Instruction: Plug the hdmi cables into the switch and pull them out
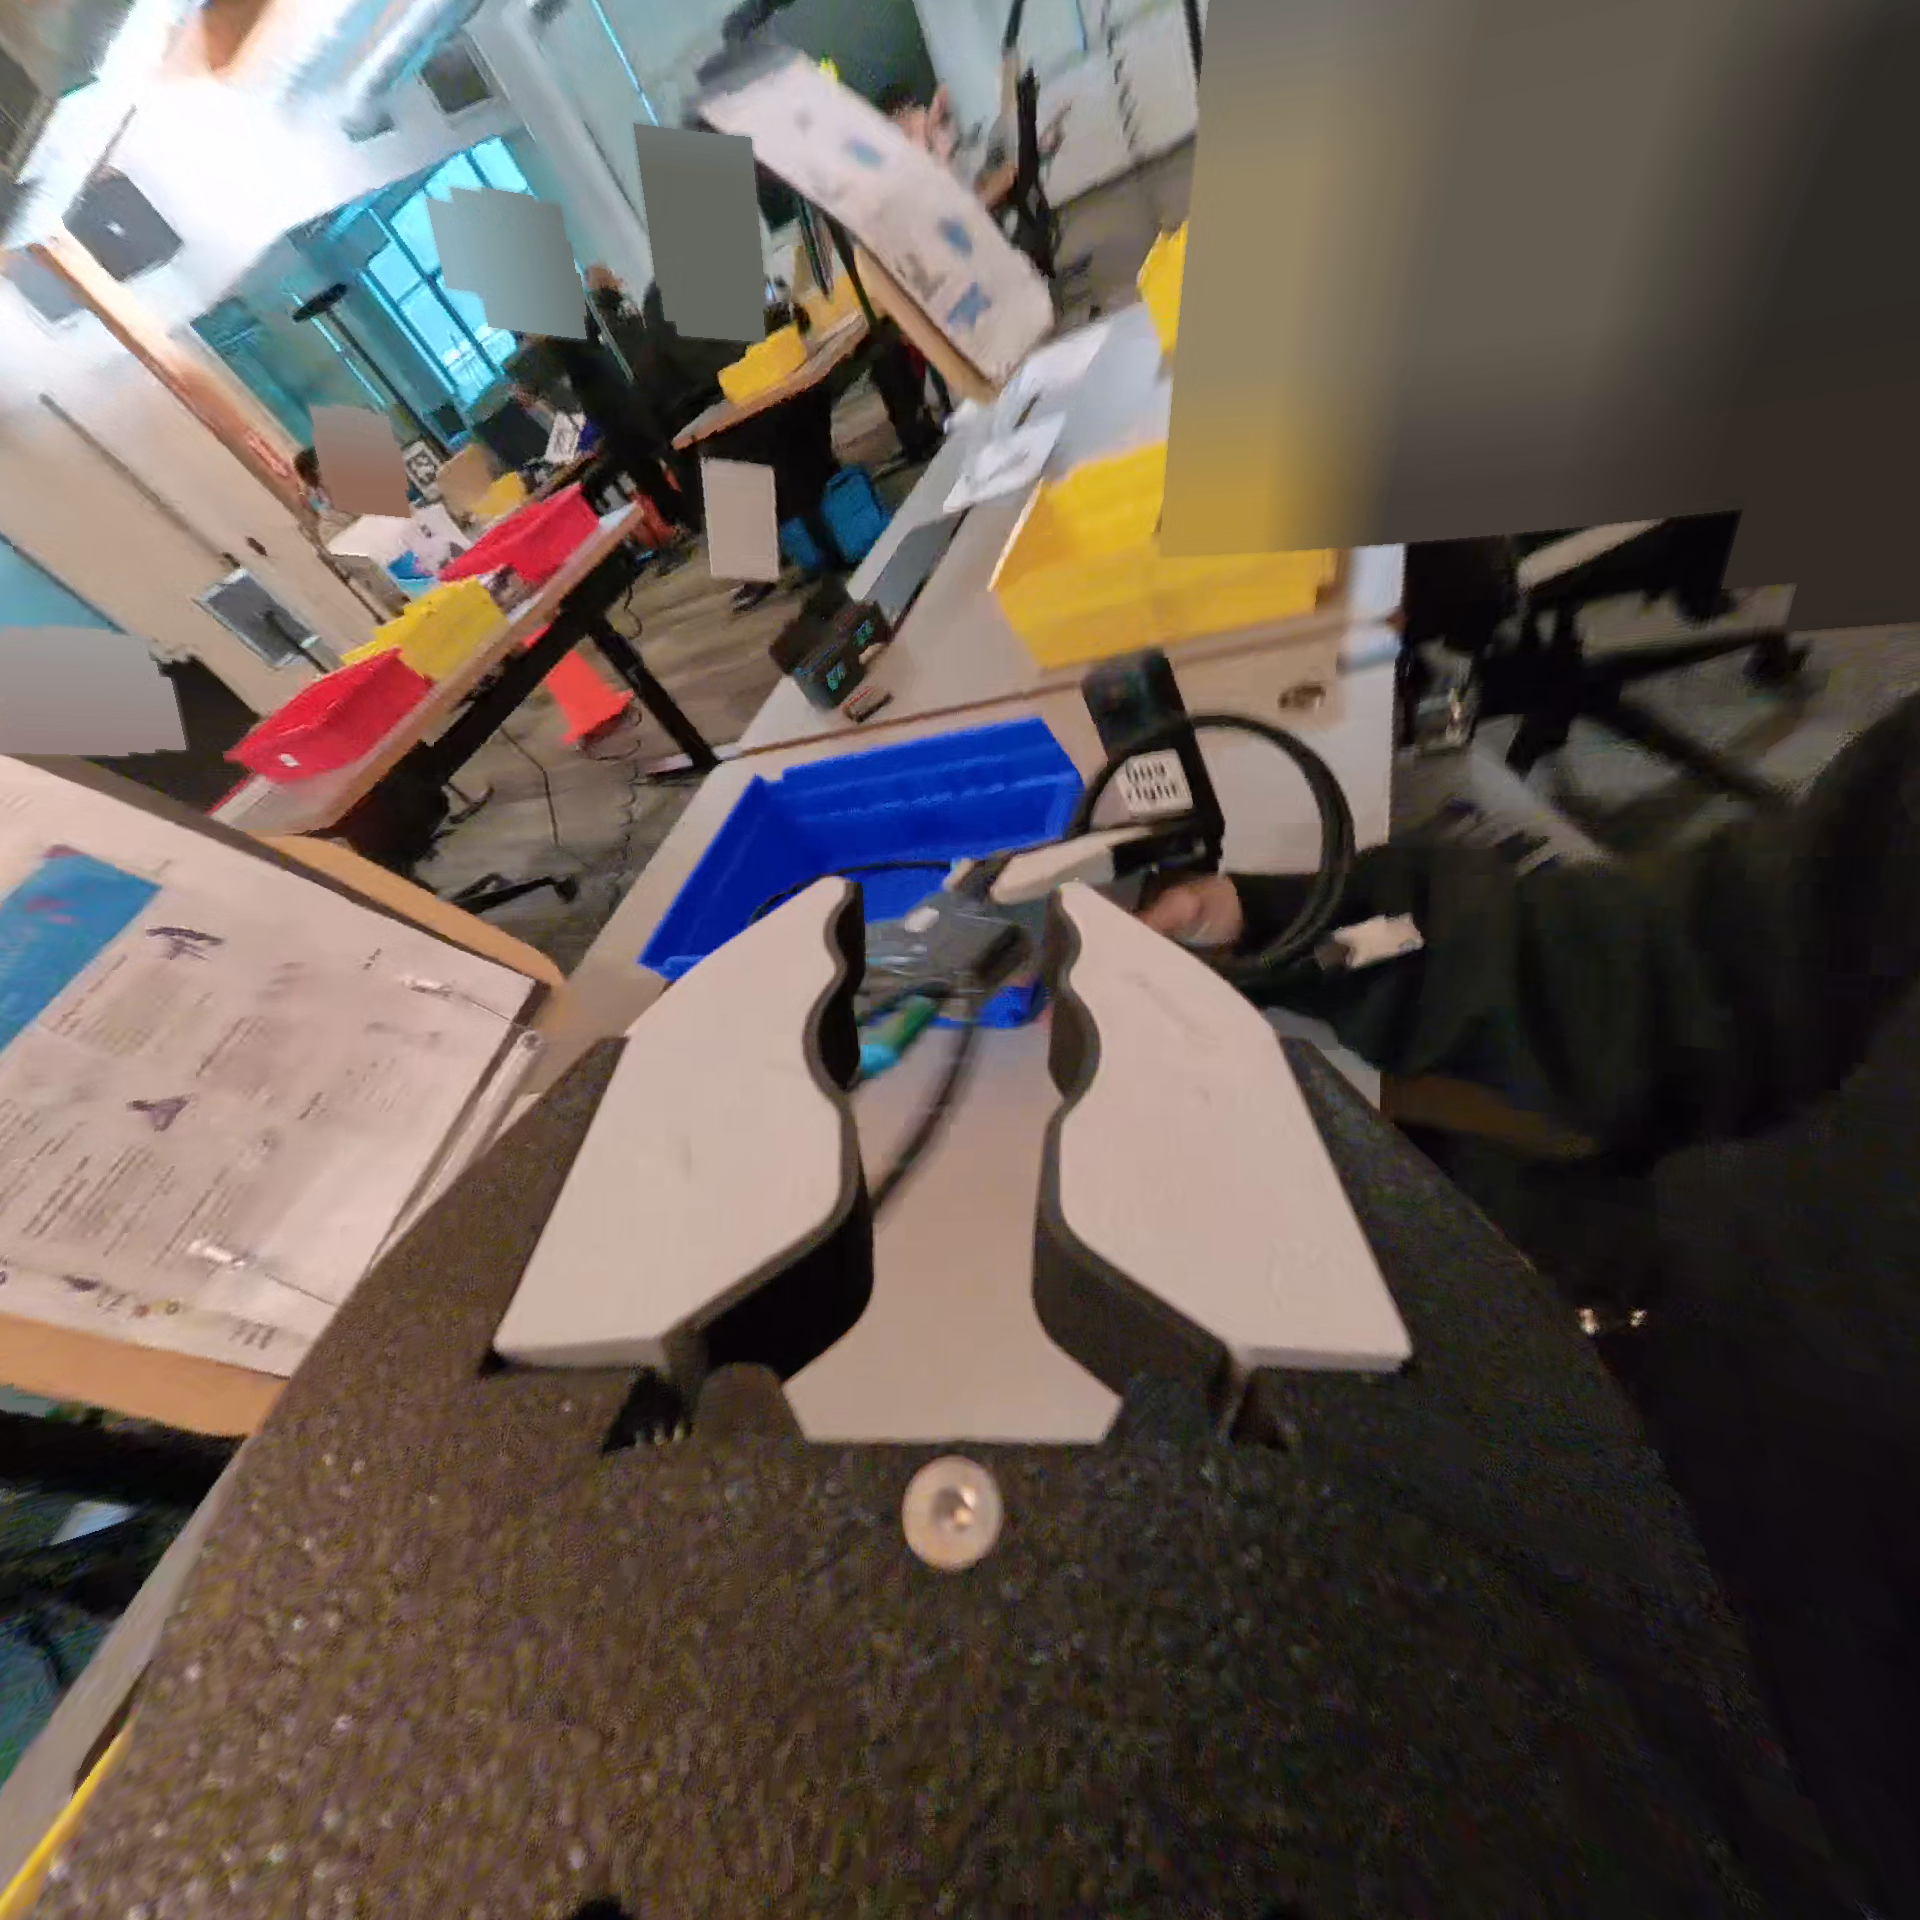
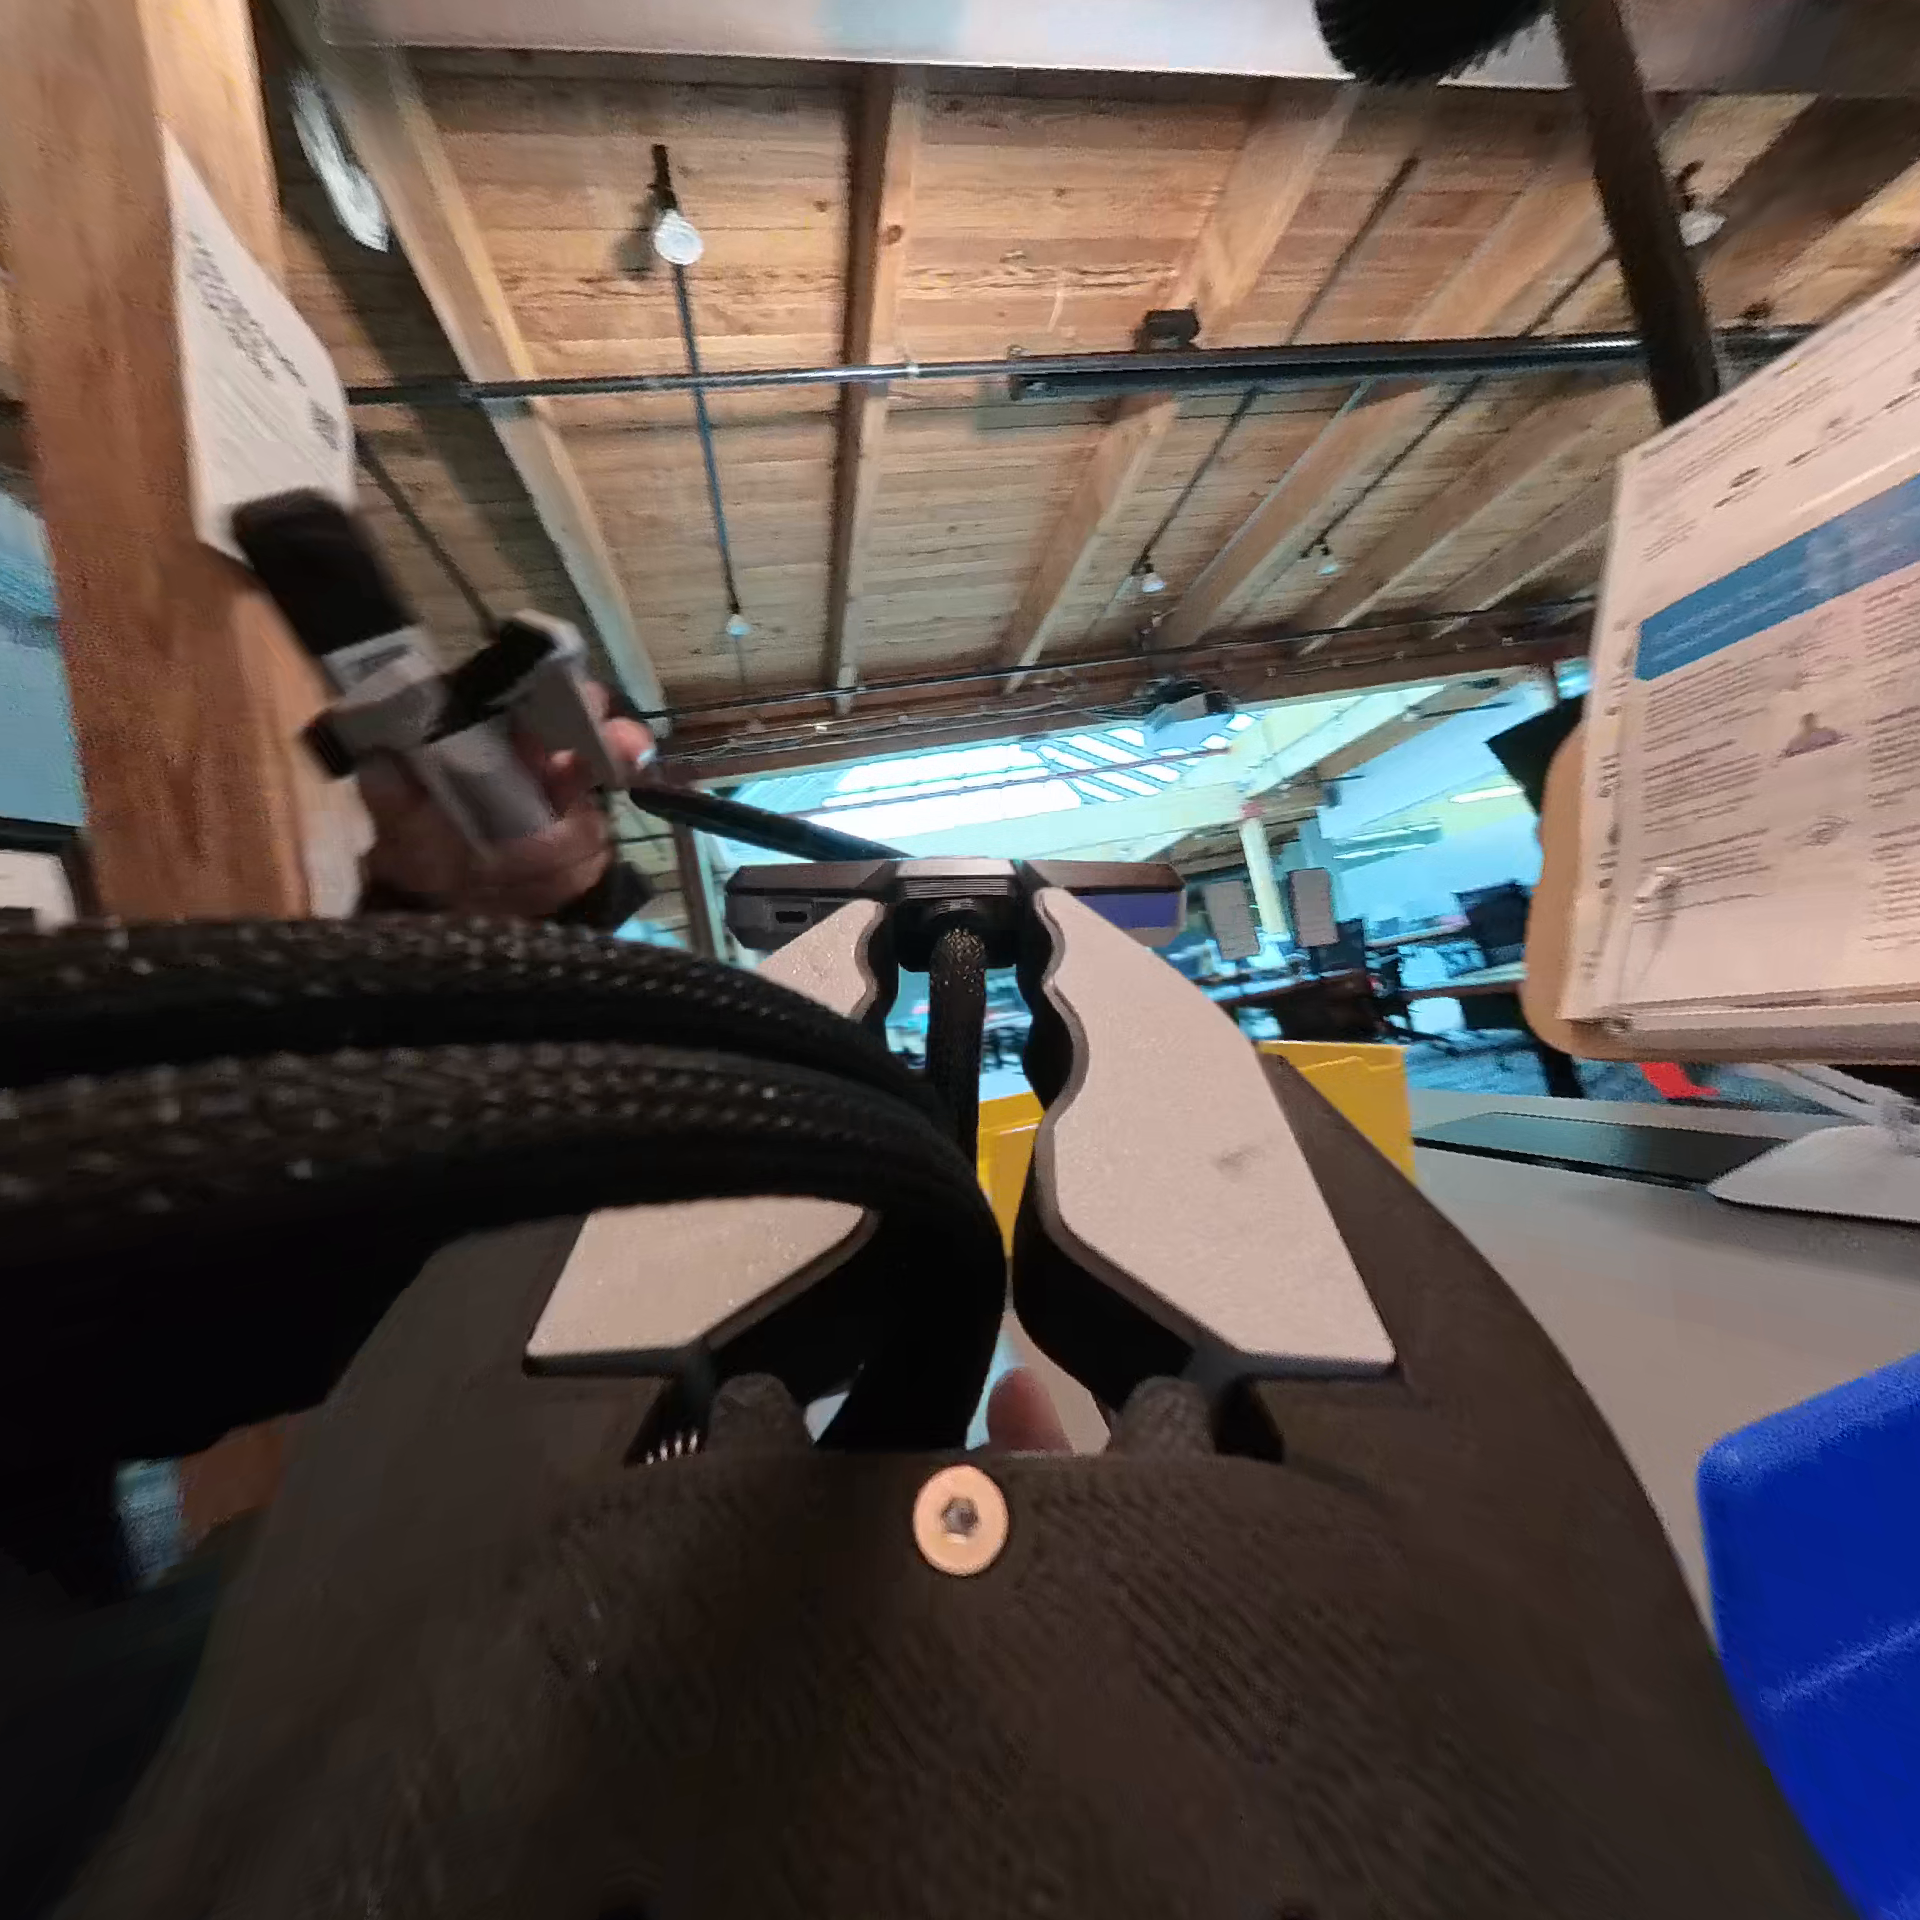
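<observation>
Currently we are clamping the right gripper [image 2: 956, 925] on a cable's plug [image 2: 954, 891] seated in the switch [image 2: 1127, 902]; our left gripper [image 1: 956, 935] is hanging open and empty, so pulling out is remaining.

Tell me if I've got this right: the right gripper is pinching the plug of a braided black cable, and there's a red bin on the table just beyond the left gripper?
Almost. In the left wrist view, the bin beyond the left gripper is blue, not red. The right gripper does pinch the braided cable's plug.

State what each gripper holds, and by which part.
Right gripper: black braided HDMI cable, gripped by its plug at the dark switch box. Left gripper: nothing.
</observation>
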